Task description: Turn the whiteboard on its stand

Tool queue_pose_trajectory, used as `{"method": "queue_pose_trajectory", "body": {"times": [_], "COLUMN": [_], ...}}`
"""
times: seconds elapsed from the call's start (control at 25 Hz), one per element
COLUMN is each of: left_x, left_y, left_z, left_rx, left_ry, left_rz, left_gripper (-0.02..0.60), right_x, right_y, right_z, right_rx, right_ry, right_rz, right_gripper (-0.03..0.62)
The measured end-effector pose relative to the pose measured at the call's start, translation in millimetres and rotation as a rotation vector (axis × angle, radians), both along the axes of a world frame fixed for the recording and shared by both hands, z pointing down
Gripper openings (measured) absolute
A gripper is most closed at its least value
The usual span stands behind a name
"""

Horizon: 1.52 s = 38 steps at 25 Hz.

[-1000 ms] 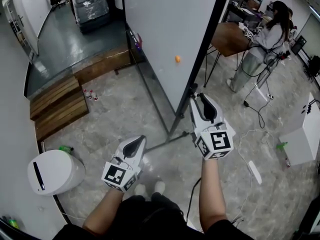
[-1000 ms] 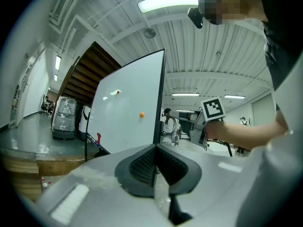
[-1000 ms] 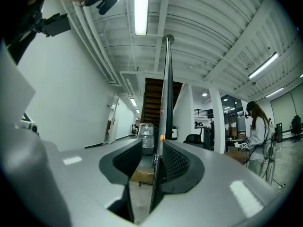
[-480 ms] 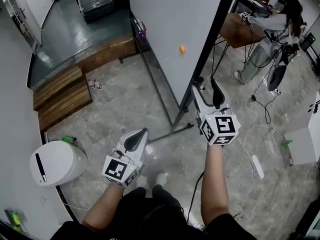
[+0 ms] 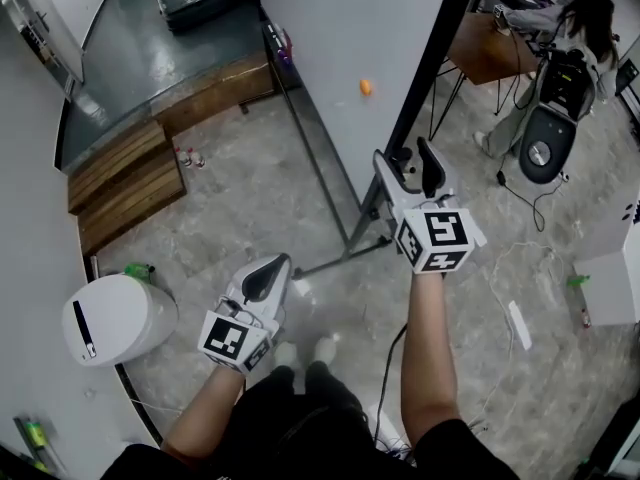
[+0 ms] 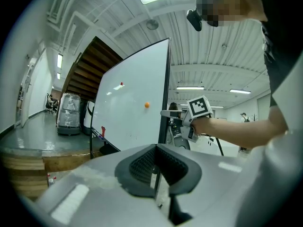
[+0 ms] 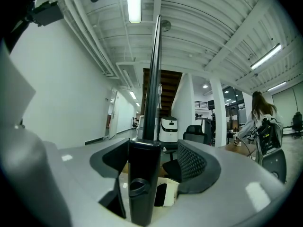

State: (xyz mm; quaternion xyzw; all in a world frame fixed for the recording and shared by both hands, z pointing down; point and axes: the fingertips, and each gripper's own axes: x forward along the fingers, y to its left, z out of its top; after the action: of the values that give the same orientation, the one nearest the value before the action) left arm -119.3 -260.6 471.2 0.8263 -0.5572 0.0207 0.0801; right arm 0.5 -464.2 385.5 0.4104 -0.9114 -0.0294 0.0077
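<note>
Since a second ago the right gripper (image 5: 405, 160) has moved a little farther away and its jaws have just been opening. They now stand wide, with the black side post (image 5: 428, 73) of the whiteboard (image 5: 330, 38) upright between them, close by the left jaw and clear of the right one. At far centre the whiteboard is on its stand, an orange magnet (image 5: 366, 87) on its face. Near left, the left gripper (image 5: 268, 273) hangs over the floor (image 5: 230, 188), jaws together and empty.

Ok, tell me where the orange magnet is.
Head view: the orange magnet sits upper centre-right on the whiteboard, close to its dark edge frame. Left gripper view: below and right of the red magnet.
</note>
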Motion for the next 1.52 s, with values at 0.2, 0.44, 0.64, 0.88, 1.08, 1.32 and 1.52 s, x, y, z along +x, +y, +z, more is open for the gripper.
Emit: {"method": "queue_pose_trajectory", "body": {"times": [0.2,0.44,0.64,0.88,1.08,1.32,1.52], "left_x": [-2.1,-2.4,-3.1,-2.5,-4.6,-1.6,-4.6], "left_y": [-0.3,3.4,11.7,19.0,26.3,32.1,33.8], "left_z": [4.5,5.8,7.5,2.2,-4.4,-10.8,-16.7], "left_rx": [-0.013,-0.013,-0.012,-0.008,0.003,0.028,0.033], "left_ry": [-0.008,-0.02,-0.026,-0.029,-0.029,-0.044,-0.033], "left_rz": [-0.015,-0.004,-0.015,-0.037,-0.054,-0.041,-0.054], "left_gripper": [0.003,0.003,0.003,0.003,0.003,0.003,0.003], "right_x": [-10.6,-15.9,-14.7,-12.3,-11.6,-10.7,-8.1], "right_y": [-3.2,0.1,0.9,-0.8,1.3,4.8,8.5], "right_z": [8.5,12.9,14.3,15.5,15.5,16.0,14.8], "right_rx": [-0.014,-0.019,-0.021,-0.041,-0.049,-0.057,-0.059], "right_ry": [0.016,0.014,0.007,0.009,0.005,0.014,0.009], "right_rz": [-0.037,-0.054,-0.044,-0.037,-0.04,-0.04,-0.036], "right_gripper": [0.313,0.221,0.199,0.193,0.192,0.19,0.19]}}
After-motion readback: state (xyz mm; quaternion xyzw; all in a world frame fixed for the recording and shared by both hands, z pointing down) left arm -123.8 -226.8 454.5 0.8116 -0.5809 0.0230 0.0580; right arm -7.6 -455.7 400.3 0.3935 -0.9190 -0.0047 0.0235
